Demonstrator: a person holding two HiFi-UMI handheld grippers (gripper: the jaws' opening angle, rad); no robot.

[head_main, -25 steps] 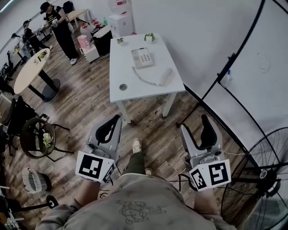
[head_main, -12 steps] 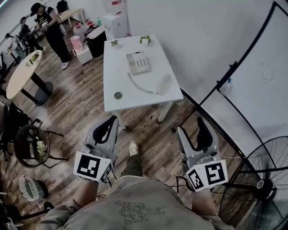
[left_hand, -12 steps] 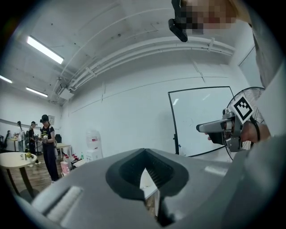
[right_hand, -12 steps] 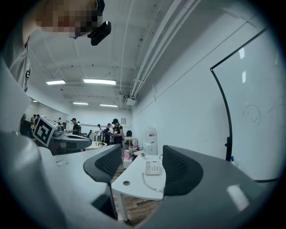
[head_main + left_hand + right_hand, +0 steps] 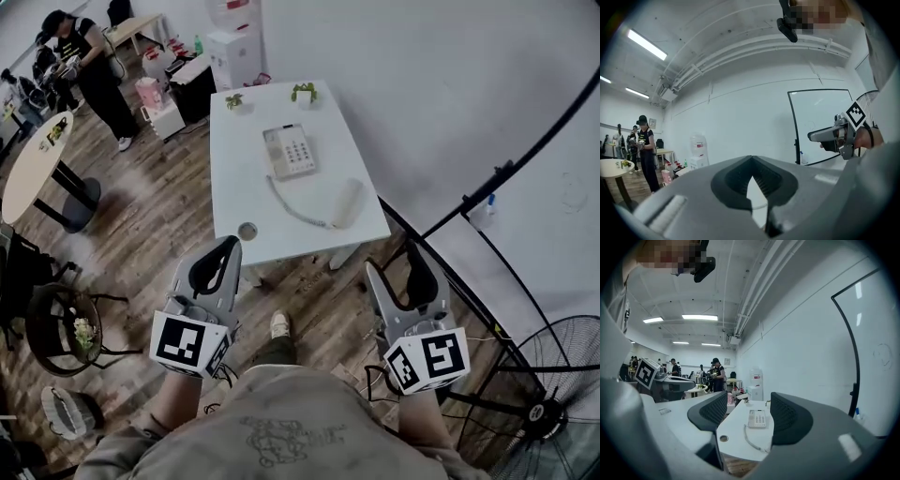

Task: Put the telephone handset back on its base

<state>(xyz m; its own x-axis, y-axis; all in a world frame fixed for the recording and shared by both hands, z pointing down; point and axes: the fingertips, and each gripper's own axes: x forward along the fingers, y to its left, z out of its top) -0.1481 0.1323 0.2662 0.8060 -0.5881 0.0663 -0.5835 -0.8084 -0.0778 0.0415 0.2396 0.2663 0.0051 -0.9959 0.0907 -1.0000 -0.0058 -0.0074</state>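
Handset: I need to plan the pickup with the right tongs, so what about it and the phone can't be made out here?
- Handset: in the right gripper view, hidden behind a jaw of the right tongs; only the cord shows.
- Base: key print too small in every view.
- Left gripper view: the left tongs block the phone entirely.
- Round thing on the table: too small to name.

An open-plan office: a white desk bearing a telephone, a water dispenser, a round meeting table, a whiteboard.
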